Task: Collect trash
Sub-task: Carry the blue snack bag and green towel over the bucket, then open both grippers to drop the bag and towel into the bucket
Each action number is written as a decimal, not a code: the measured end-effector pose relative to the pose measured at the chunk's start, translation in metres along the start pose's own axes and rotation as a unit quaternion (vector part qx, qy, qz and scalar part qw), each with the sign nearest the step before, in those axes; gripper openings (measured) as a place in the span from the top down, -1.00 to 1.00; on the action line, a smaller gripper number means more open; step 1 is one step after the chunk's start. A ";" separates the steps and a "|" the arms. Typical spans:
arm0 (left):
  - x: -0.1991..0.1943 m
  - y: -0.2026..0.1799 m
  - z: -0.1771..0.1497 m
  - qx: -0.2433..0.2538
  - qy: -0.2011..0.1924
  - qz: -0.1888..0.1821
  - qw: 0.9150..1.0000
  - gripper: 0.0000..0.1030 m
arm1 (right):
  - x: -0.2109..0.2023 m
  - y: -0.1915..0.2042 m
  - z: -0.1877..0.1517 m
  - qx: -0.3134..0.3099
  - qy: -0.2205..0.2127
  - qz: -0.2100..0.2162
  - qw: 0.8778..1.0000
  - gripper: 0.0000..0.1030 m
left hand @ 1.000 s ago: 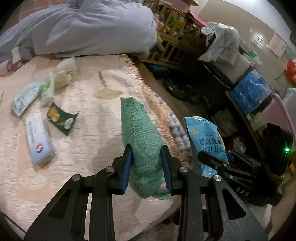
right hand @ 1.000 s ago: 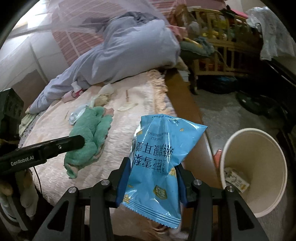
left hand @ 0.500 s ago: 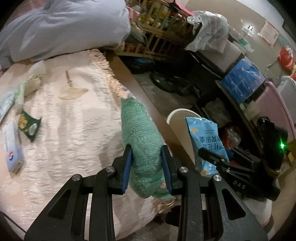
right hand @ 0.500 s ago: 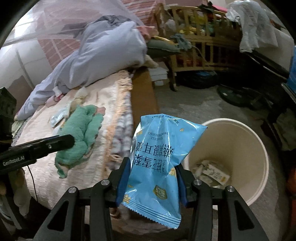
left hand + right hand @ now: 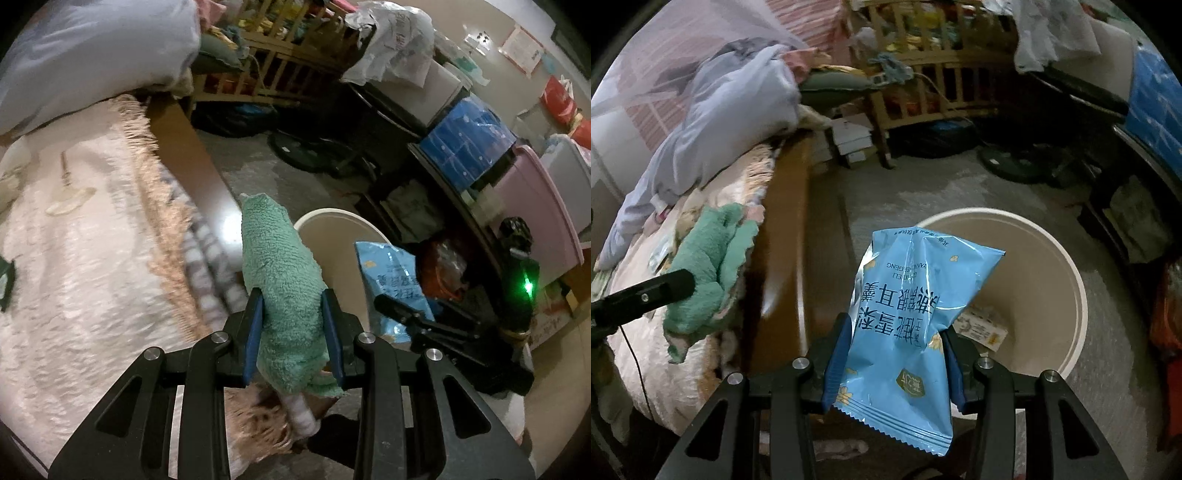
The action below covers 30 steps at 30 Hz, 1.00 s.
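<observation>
My left gripper (image 5: 291,314) is shut on a fuzzy green cloth (image 5: 280,266), which sticks up between its blue pads past the bed's edge. My right gripper (image 5: 892,336) is shut on a light blue snack bag (image 5: 916,291) held over the near rim of a cream waste bin (image 5: 1067,266) on the floor. Paper scraps (image 5: 979,326) lie in the bin's bottom. In the left wrist view the bin (image 5: 332,229) shows behind the cloth, with the snack bag (image 5: 391,277) and the right gripper to its right. In the right wrist view the green cloth (image 5: 705,266) hangs at the left.
A bed with a pink fringed cover (image 5: 92,258) and a grey-blue quilt (image 5: 92,48) fills the left. A wooden crib (image 5: 923,66), dark fan base (image 5: 1015,162), blue box (image 5: 465,144) and pink bin (image 5: 535,206) crowd the floor around the waste bin.
Both grippers have swung off the bed towards the floor, carrying the cloth and the snack bag. The waste bin now sits closer and more central beneath the bag.
</observation>
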State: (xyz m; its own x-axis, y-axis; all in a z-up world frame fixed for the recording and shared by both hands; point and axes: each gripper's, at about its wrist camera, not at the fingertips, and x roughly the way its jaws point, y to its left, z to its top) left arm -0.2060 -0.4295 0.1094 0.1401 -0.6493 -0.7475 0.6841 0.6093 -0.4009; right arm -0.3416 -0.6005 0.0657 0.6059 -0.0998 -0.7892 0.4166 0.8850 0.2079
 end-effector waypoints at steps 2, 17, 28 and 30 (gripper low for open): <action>0.008 -0.007 0.002 0.005 0.005 -0.001 1.000 0.45 | 0.004 -0.009 -0.002 0.013 0.002 0.002 1.000 0.14; 0.066 -0.040 0.015 0.021 0.041 -0.012 0.999 0.45 | 0.023 -0.048 -0.009 0.065 0.032 -0.005 0.997 0.14; 0.103 -0.049 0.021 0.023 0.065 -0.021 0.997 0.44 | 0.032 -0.064 -0.012 0.090 0.052 -0.013 0.995 0.07; 0.107 -0.050 0.022 0.025 0.067 -0.030 0.997 0.44 | 0.033 -0.067 -0.013 0.093 0.054 -0.018 0.994 0.06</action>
State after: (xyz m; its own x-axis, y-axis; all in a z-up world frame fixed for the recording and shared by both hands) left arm -0.2097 -0.5390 0.0611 0.0037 -0.6158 -0.7879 0.7232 0.5458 -0.4232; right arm -0.3582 -0.6570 0.0189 0.5164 -0.0719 -0.8533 0.5608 0.7814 0.2735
